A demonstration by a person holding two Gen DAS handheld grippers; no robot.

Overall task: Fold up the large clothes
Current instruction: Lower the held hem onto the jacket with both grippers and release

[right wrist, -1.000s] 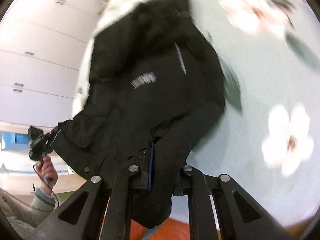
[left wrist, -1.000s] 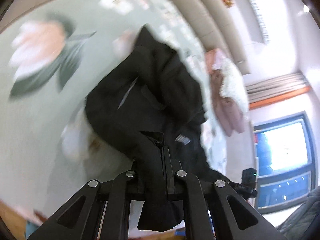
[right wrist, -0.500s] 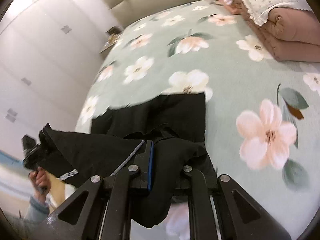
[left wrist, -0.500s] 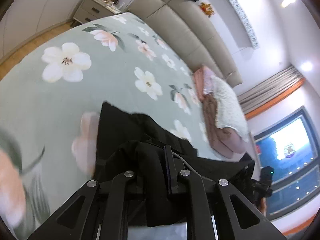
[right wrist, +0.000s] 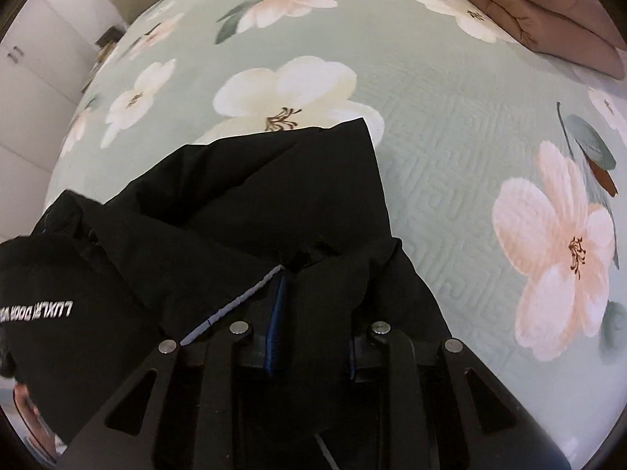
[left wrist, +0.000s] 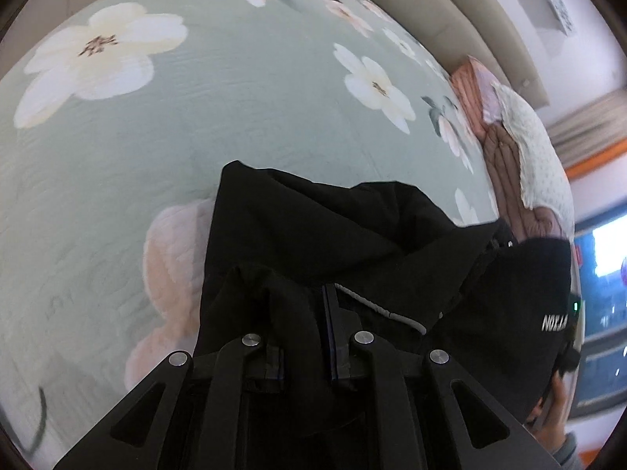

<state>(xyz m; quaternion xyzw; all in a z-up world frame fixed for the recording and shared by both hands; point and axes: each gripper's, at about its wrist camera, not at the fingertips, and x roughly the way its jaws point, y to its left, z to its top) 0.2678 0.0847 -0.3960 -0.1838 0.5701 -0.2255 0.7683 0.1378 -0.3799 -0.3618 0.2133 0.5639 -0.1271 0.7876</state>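
Observation:
A large black jacket (left wrist: 321, 227) with white lettering and a grey zip lies partly on the green floral bedspread (left wrist: 164, 129), its far hem flat on the bed. My left gripper (left wrist: 303, 337) is shut on a bunched fold of the jacket at the near edge. In the right wrist view the same jacket (right wrist: 266, 203) spreads forward over the bedspread (right wrist: 450, 125), and my right gripper (right wrist: 313, 337) is shut on another fold of it. The fabric hides the fingertips in both views.
A folded pink-brown quilt with a white pillow (left wrist: 521, 149) lies at the far right of the bed; the quilt also shows in the right wrist view (right wrist: 548, 11). A beige headboard (left wrist: 470, 11) and white wardrobe doors (right wrist: 35, 62) border the bed. A window (left wrist: 603, 305) is at right.
Both grippers swung the jacket down from the air onto the bed and moved lower and closer to the bedspread. The jacket's far hem now rests flat on it.

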